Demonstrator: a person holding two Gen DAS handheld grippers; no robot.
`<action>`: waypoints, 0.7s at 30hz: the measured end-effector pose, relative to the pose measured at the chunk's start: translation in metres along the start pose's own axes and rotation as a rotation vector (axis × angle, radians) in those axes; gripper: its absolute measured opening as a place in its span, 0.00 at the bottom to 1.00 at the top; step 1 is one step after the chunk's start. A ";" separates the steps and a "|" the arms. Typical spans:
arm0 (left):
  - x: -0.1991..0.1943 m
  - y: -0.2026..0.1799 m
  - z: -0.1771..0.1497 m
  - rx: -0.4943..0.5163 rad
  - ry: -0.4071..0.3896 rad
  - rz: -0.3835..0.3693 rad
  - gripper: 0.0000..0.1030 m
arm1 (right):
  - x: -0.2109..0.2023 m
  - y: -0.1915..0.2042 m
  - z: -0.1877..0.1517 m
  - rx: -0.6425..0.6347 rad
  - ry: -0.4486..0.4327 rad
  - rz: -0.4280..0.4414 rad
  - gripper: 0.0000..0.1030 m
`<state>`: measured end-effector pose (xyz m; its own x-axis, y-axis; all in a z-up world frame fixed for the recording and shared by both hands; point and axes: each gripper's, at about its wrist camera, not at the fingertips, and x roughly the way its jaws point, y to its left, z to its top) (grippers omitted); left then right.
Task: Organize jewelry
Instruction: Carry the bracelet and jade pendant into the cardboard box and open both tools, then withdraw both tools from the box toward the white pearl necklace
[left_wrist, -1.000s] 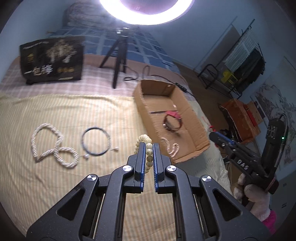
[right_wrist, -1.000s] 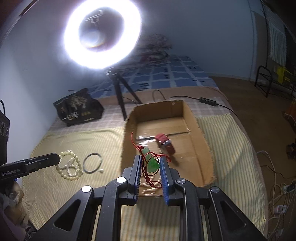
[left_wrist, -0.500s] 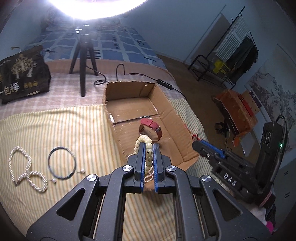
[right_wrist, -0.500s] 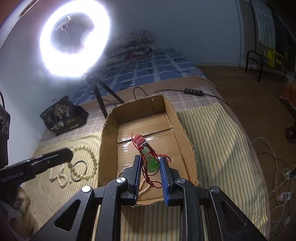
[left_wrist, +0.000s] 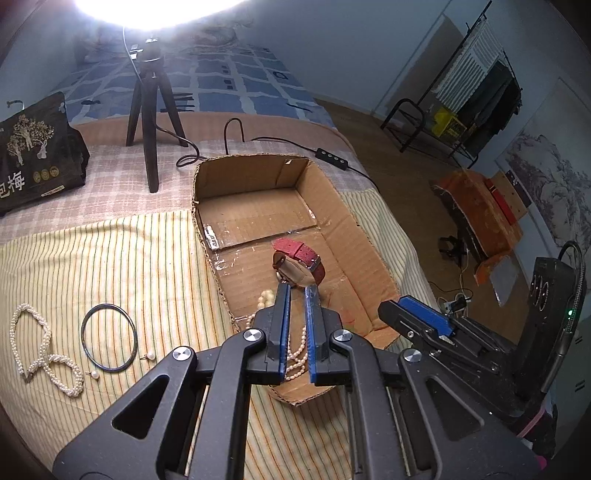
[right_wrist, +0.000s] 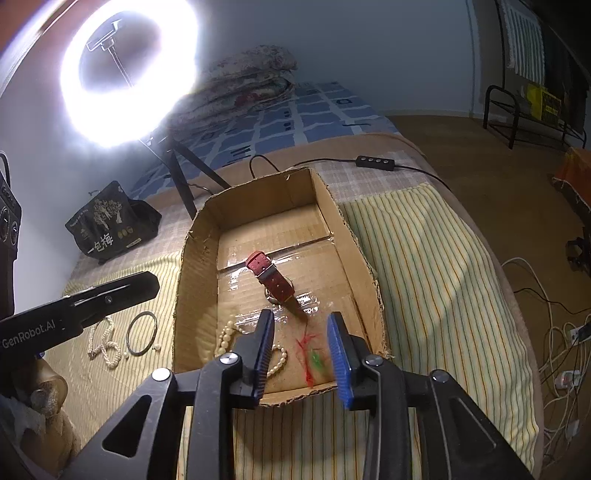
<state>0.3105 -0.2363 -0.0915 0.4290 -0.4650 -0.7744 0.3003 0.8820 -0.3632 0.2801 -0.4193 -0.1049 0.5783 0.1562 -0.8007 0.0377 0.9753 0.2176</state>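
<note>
My left gripper (left_wrist: 296, 290) hangs over the near end of the cardboard box (left_wrist: 351, 229), shut, with nothing between its pads. The cream bead bracelet (left_wrist: 266, 298) lies in the box beside its left finger, blurred in the right wrist view (right_wrist: 226, 334). My right gripper (right_wrist: 301, 317) is over the box's near right corner and its jaws are opening. The green pendant on a red cord (right_wrist: 314, 360) lies loose and blurred below them. A red-strapped watch (left_wrist: 299, 258) and a pearl strand (right_wrist: 279, 360) are also in the box.
On the striped bedspread left of the box lie a pearl necklace (left_wrist: 44, 350), a dark bangle (left_wrist: 109, 338) and two pearl earrings (left_wrist: 96, 374). Behind stand a ring-light tripod (left_wrist: 147, 122), a black bag (left_wrist: 33, 155) and a cable (left_wrist: 332, 155). The bed ends just right of the box.
My left gripper moved right over the box, and the bead bracelet left its jaws and dropped inside. My right jaws parted and the green pendant fell out of them.
</note>
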 end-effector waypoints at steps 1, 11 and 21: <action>0.000 0.001 0.000 0.000 -0.001 0.004 0.05 | 0.000 0.000 0.000 0.000 -0.001 -0.003 0.36; -0.017 0.014 -0.003 -0.005 -0.023 0.035 0.05 | -0.004 0.010 0.003 -0.018 -0.014 -0.004 0.37; -0.053 0.046 -0.006 -0.035 -0.065 0.087 0.05 | -0.013 0.036 0.007 -0.056 -0.045 0.022 0.39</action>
<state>0.2966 -0.1706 -0.0706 0.5065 -0.3895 -0.7692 0.2304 0.9209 -0.3146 0.2794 -0.3871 -0.0827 0.6146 0.1716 -0.7700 -0.0198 0.9791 0.2024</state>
